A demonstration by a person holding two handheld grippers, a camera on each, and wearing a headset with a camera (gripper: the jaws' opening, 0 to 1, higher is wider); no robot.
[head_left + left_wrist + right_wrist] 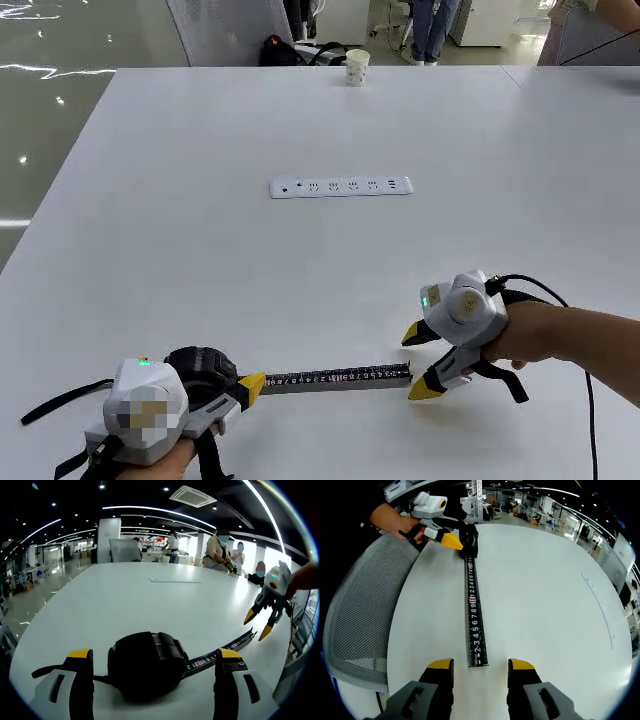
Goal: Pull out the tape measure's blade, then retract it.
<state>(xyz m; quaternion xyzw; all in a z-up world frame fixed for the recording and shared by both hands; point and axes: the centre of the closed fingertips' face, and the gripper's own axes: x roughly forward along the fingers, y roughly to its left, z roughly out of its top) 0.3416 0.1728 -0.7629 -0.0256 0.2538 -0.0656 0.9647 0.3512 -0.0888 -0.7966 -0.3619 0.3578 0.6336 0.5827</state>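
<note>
The black tape measure case (pixel 147 662) lies on the white table (pixel 180 220) near its front left edge. My left gripper (pixel 154 655) is open and straddles the case, with a small gap on each side. The blade (pixel 338 378) is drawn out flat along the table toward the right. Its printed numbers face up, and its end hook (pixel 476 662) rests just ahead of and between the yellow fingertips of my right gripper (pixel 481 666). That gripper (pixel 418 364) is open and touches nothing.
A white power strip (pixel 341 186) lies mid-table and a paper cup (pixel 357 66) stands at the far edge. A grey mesh chair back (pixel 360 615) is beside the table's near edge. People stand beyond the far side.
</note>
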